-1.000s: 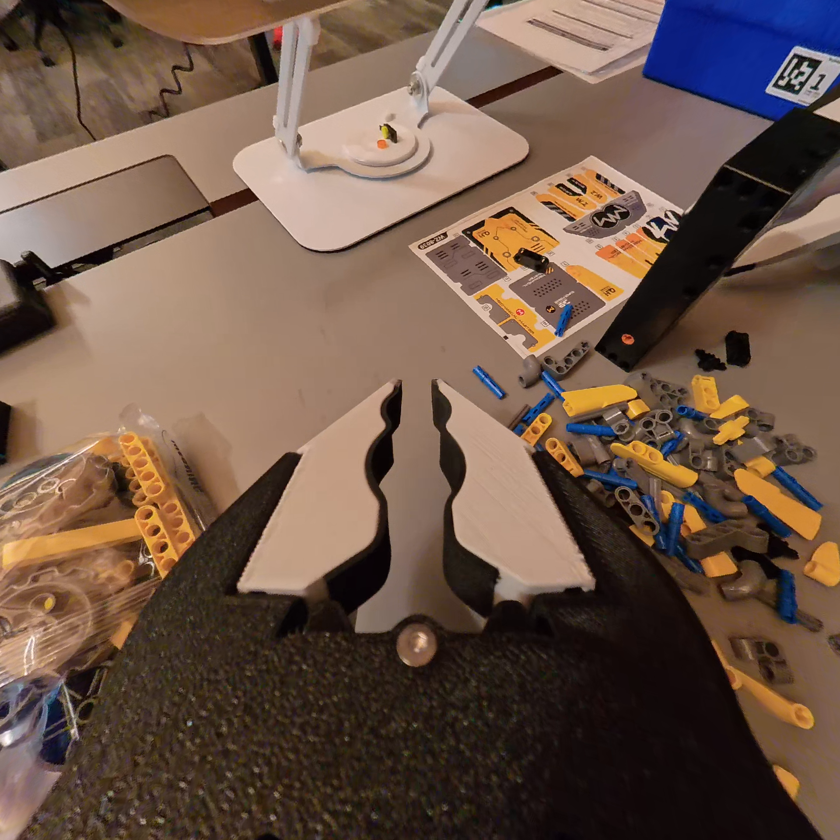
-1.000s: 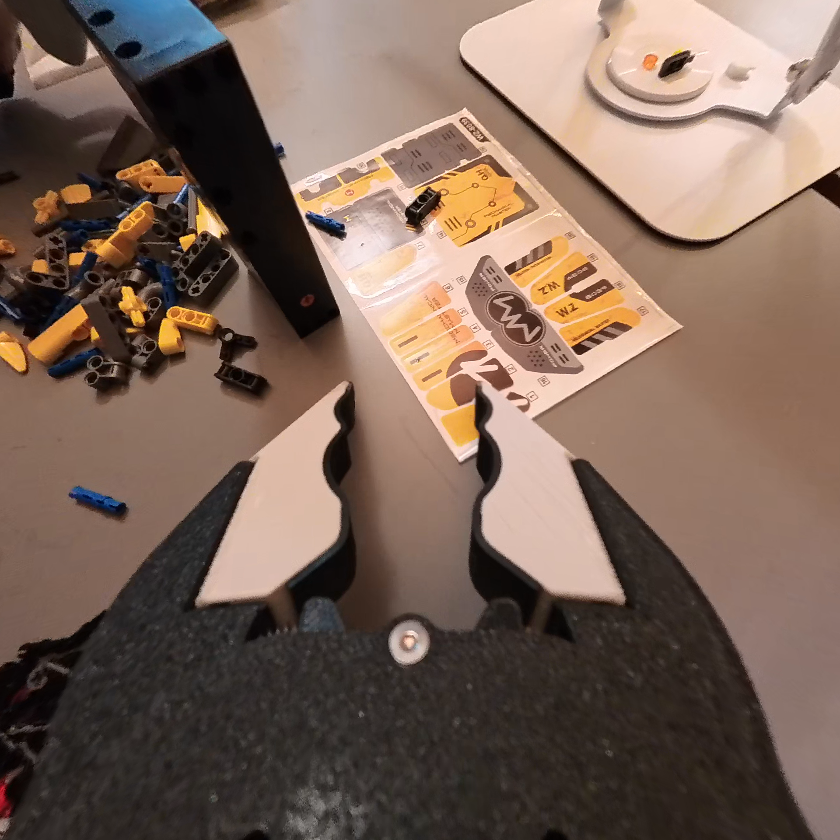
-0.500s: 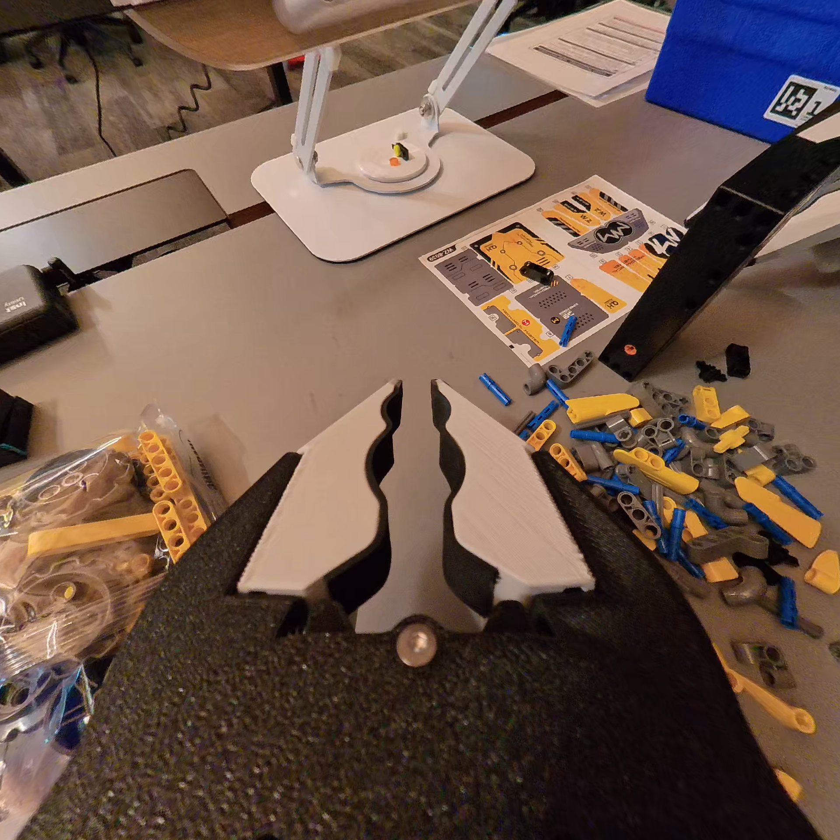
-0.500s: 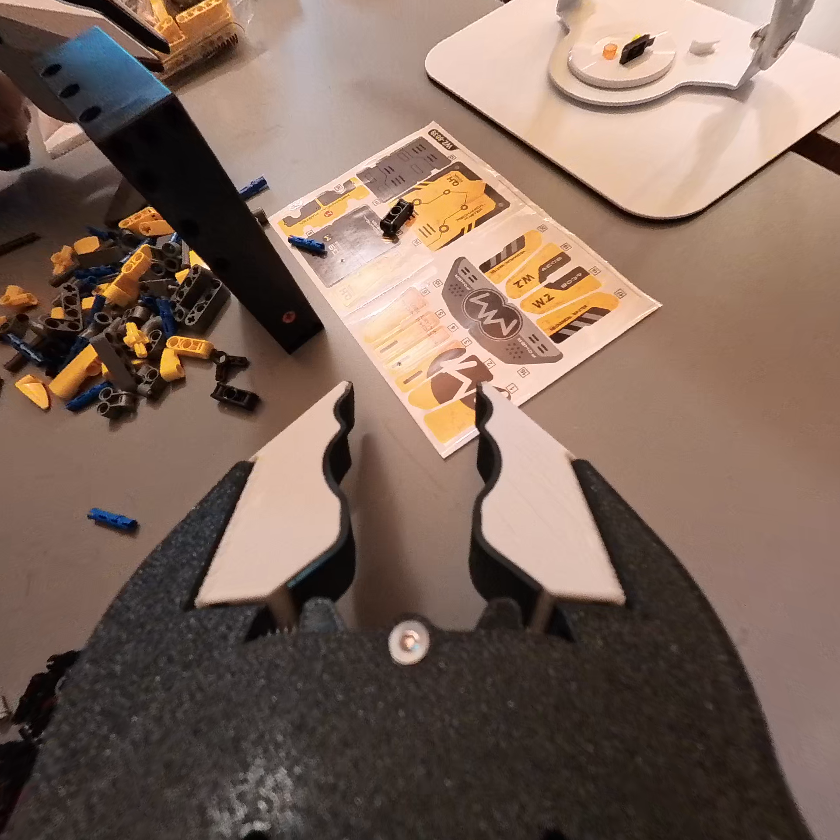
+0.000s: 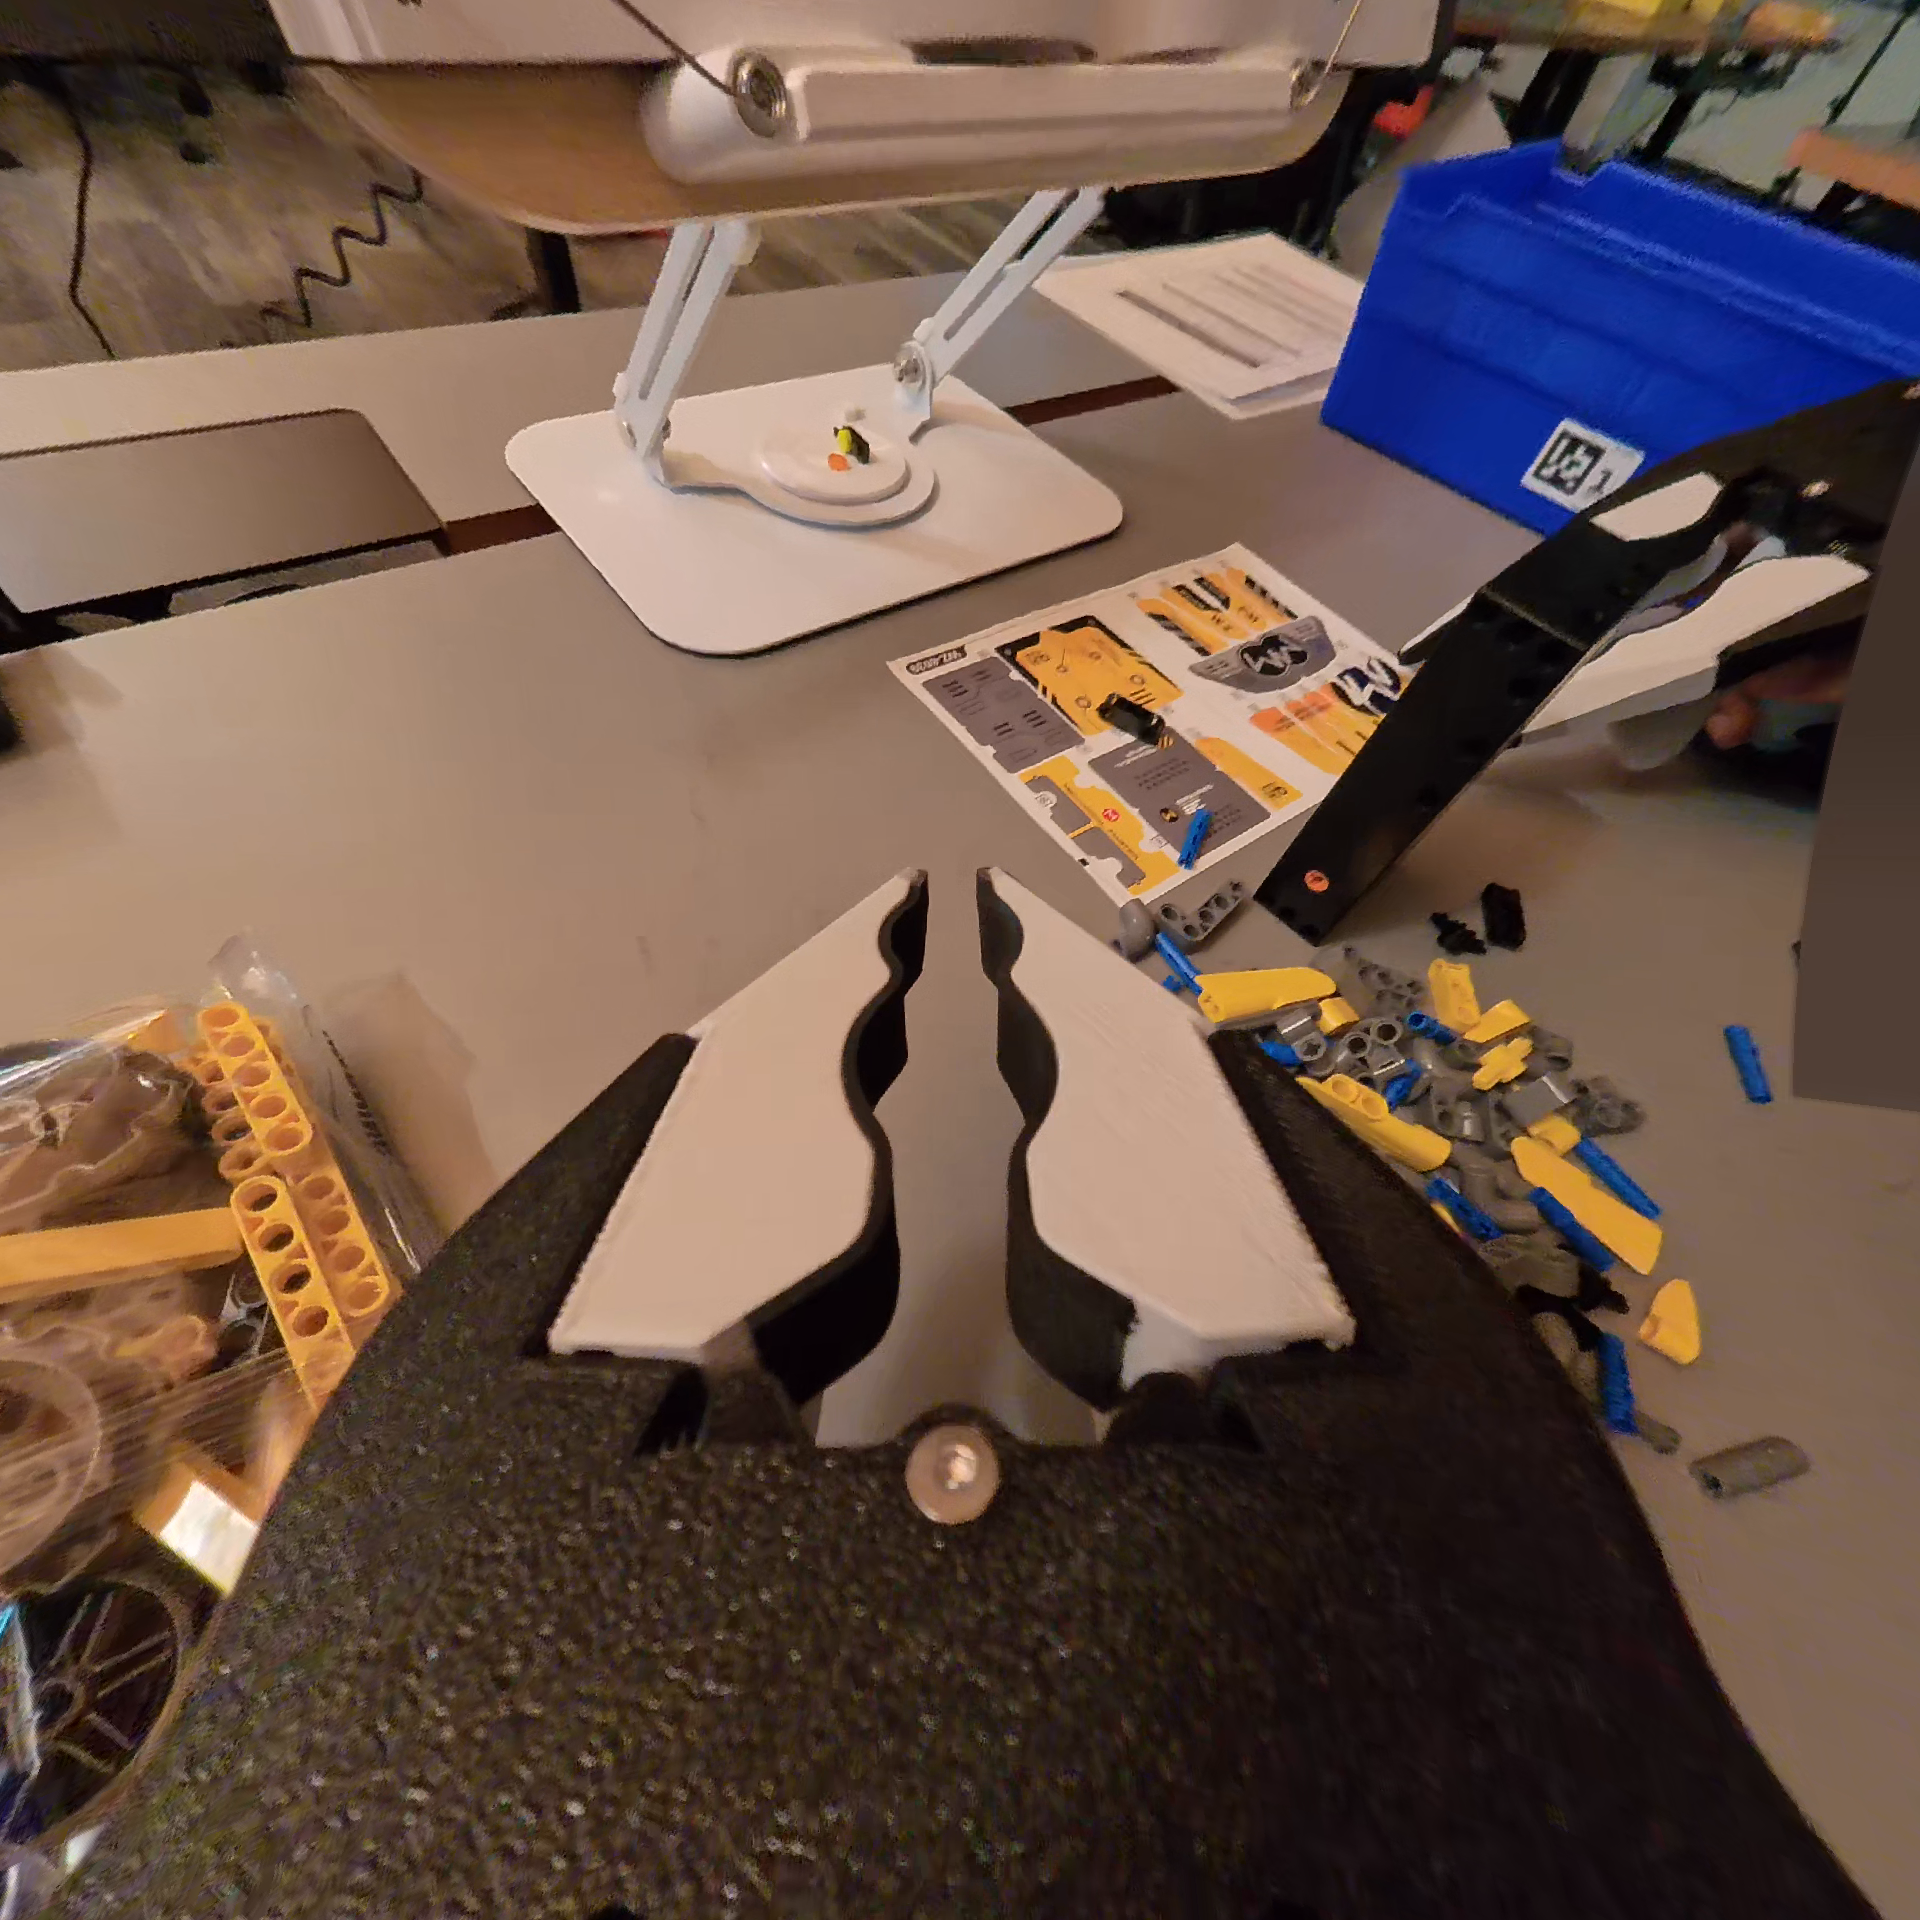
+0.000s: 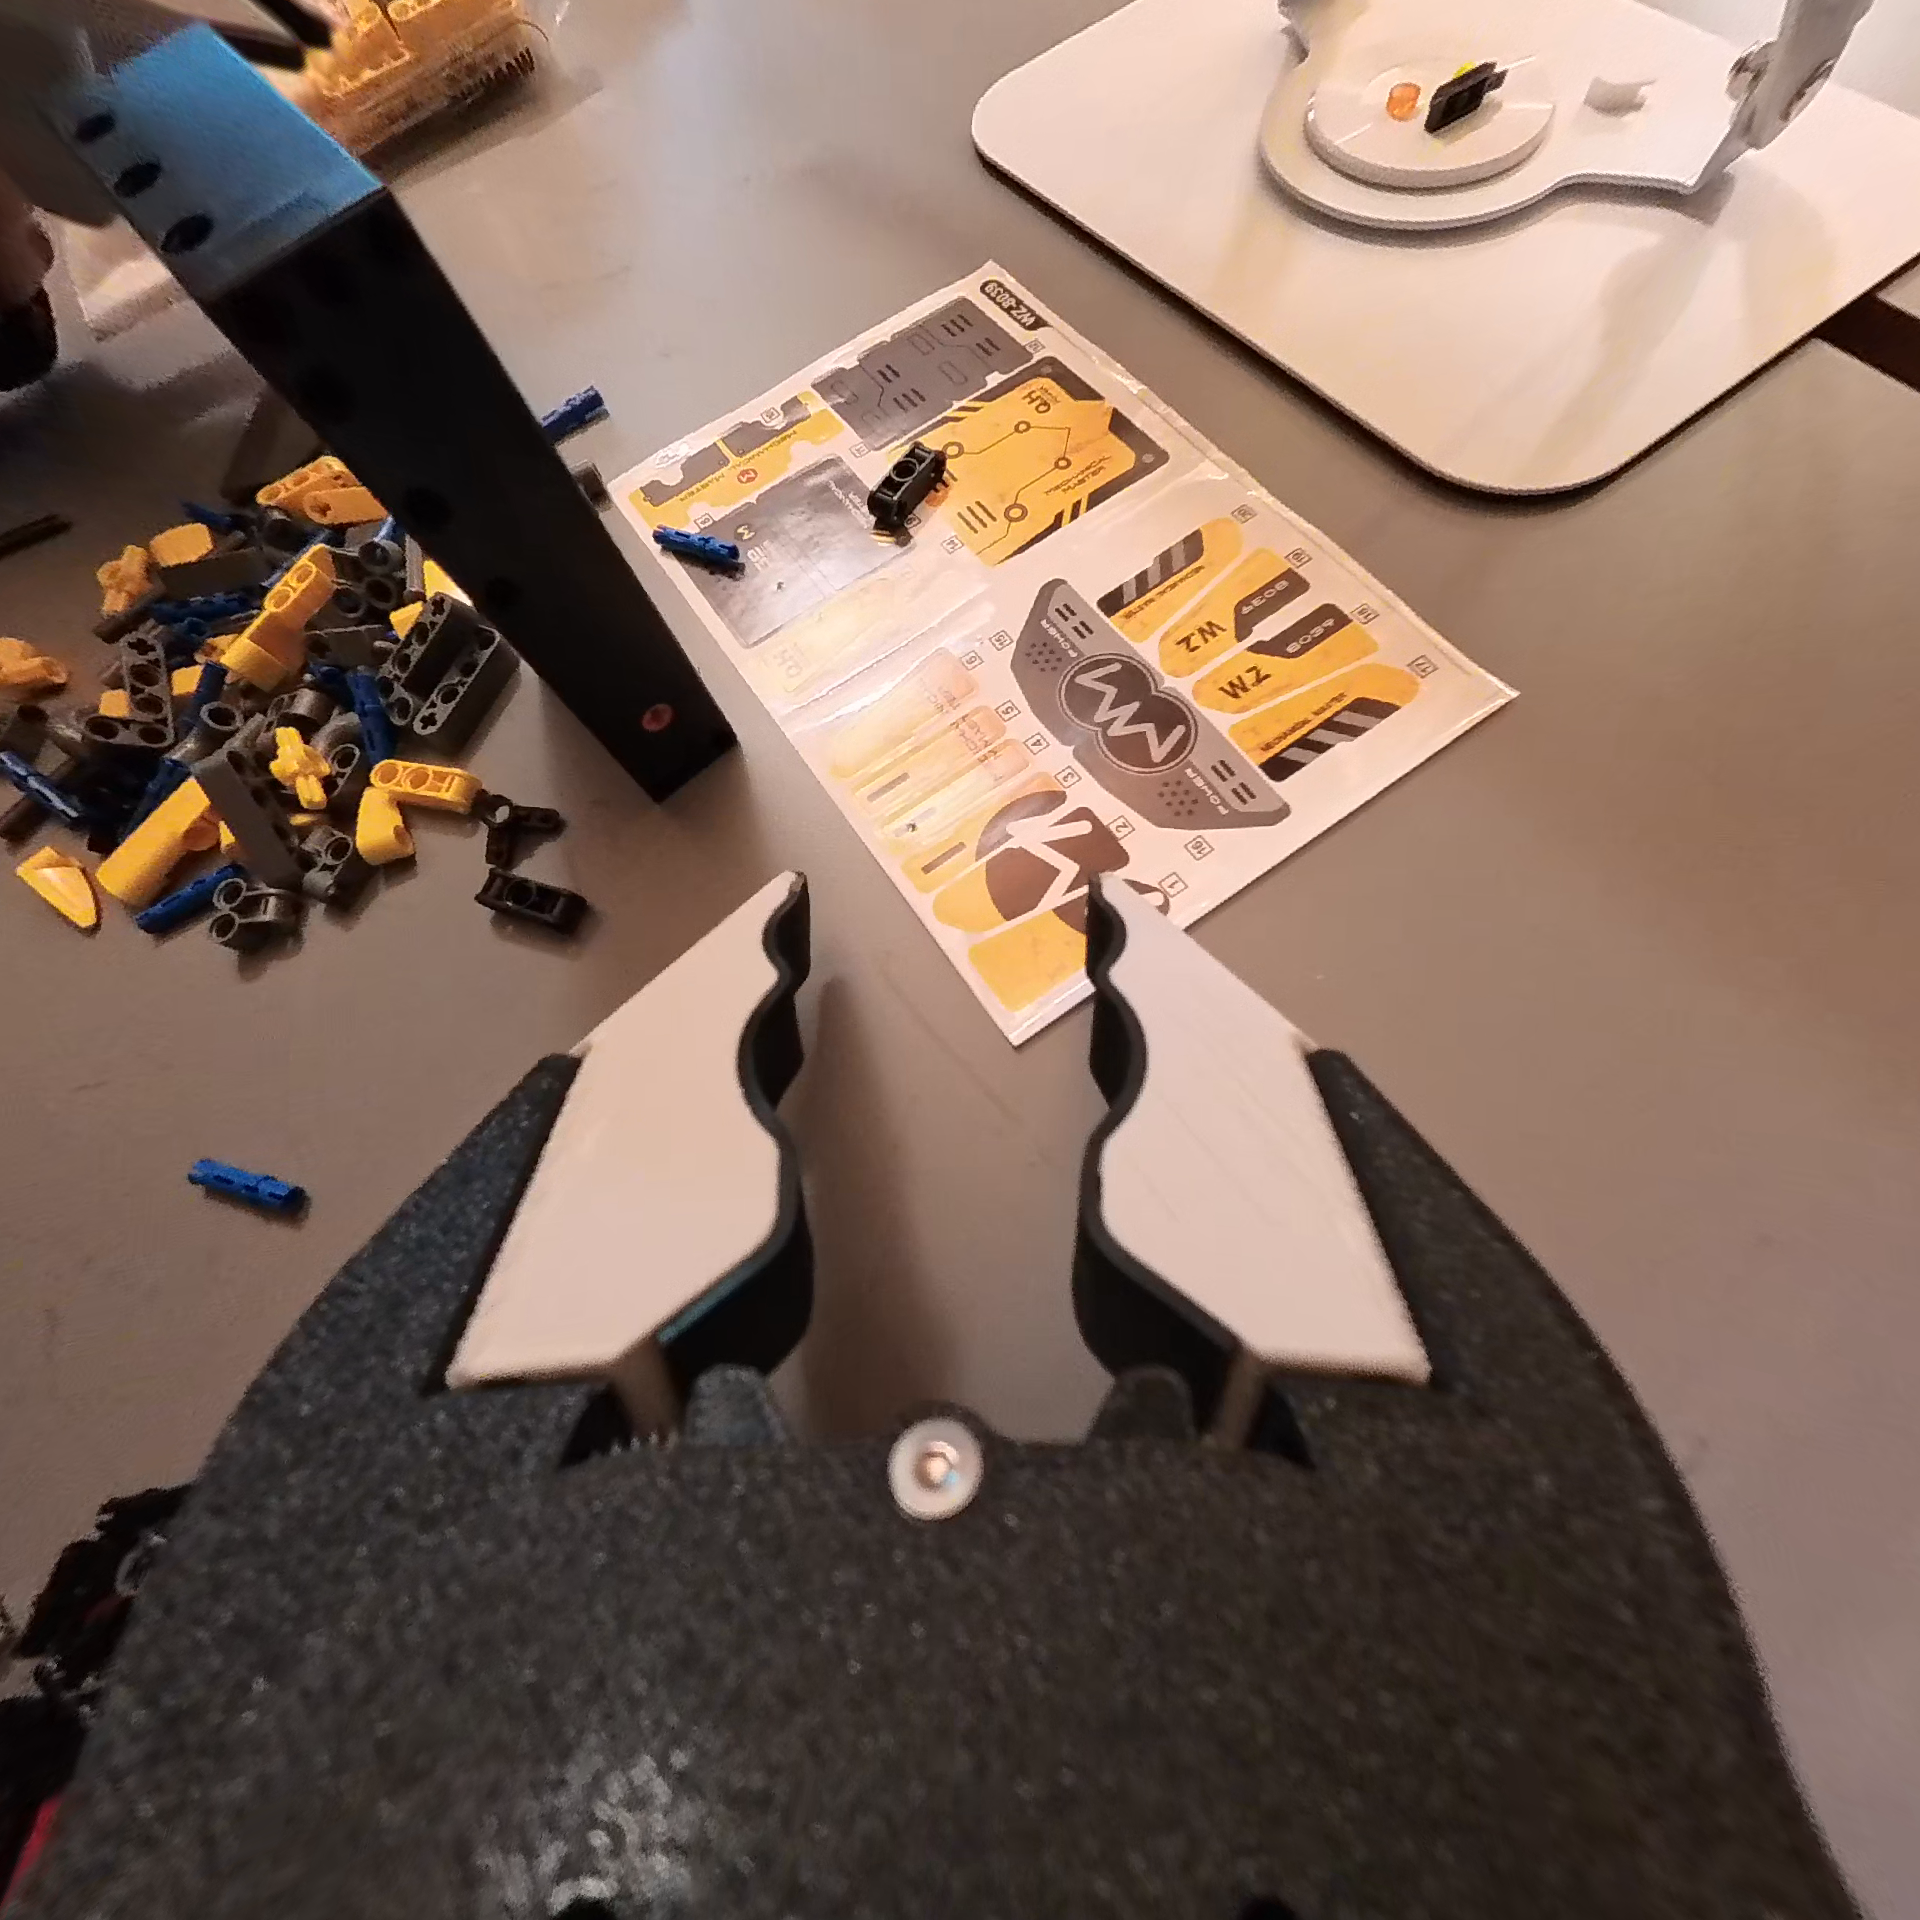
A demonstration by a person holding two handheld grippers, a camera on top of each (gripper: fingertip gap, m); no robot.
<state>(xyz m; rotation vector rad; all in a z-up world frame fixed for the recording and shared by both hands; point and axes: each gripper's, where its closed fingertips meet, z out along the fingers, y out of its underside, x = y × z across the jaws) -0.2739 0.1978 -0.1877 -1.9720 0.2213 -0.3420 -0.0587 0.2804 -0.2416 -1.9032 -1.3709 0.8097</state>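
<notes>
Hovering both empty over the grey worktop [image 6: 1558, 935], your left gripper [image 5: 951, 899] has fingers nearly closed beside the loose brick pile [image 5: 1455, 1091], your right gripper [image 6: 945, 894] fingers spread at the sticker sheet [image 6: 1039, 644] corner beside that pile; keep them level, clear of the sheet.

— How many sticker sheets [image 6: 1049, 644]?
— One, at twelve o'clock; one white stand base [image 6: 1455, 301] at one o'clock.
— Loose pieces?
— One pile [image 6: 260, 707] at ten o'clock, too many to count.
</notes>
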